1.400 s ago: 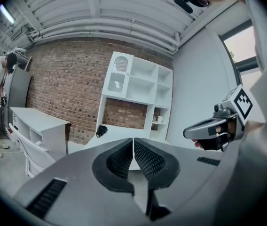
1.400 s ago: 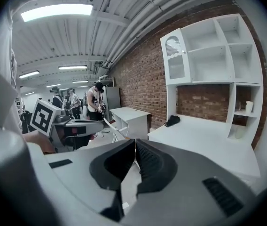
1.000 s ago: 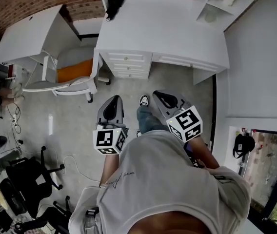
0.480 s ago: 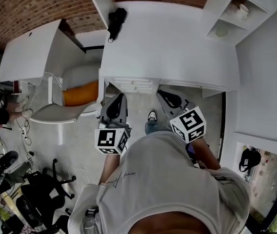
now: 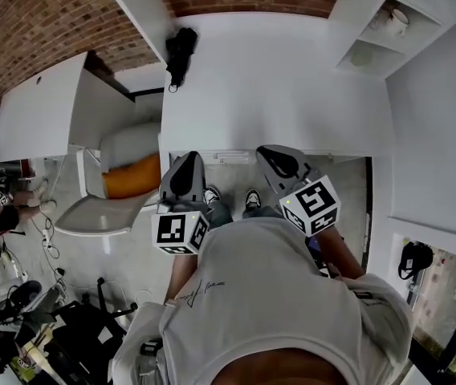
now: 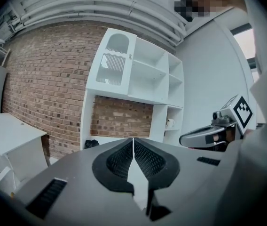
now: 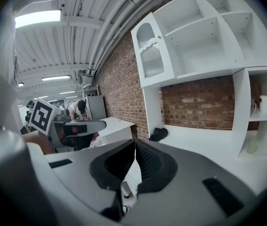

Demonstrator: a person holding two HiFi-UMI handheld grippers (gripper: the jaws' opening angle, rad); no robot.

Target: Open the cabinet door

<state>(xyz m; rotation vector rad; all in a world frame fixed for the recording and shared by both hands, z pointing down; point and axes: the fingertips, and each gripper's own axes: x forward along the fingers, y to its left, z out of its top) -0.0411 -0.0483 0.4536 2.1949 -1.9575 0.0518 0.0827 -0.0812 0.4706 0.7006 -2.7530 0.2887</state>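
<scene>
In the head view the person's light grey cotton shirt (image 5: 268, 295) fills the lower frame, and from it the two hand-held tools reach forward side by side, each with a smooth grey moulded shell and a cube of black-and-white square markers. The left tool (image 5: 186, 163) has its black ribbed pads pressed together with nothing between them, as its own view shows (image 6: 133, 144). The right tool (image 5: 271, 152) is likewise closed and empty, its pads meeting along a thin seam (image 7: 135, 149). Just below them a pair of dark shoes with white trim (image 5: 249, 199) stands on the pale floor, close to the front edge of the broad white matt table (image 5: 284, 87), which both tool tips reach in the head view. To the left, a white chair with an orange seat cushion (image 5: 128, 175) sits tucked beside the table's corner, narrowing the floor on that side. The table top is a wide flat stretch, with a small black soft bundle (image 5: 180, 50) lying near its back left corner. Above the table's back rises a white boxy shelf unit (image 7: 213, 36) with square open compartments, and a white mug (image 7: 263, 102) stands in a right-hand one. The white cabinet door with an arched ribbed pane (image 7: 152, 55) closes the unit's upper left compartment (image 6: 114, 62), shut, high above the table and well apart from both tools. Behind everything runs a rough red brick wall (image 6: 44, 79).
</scene>
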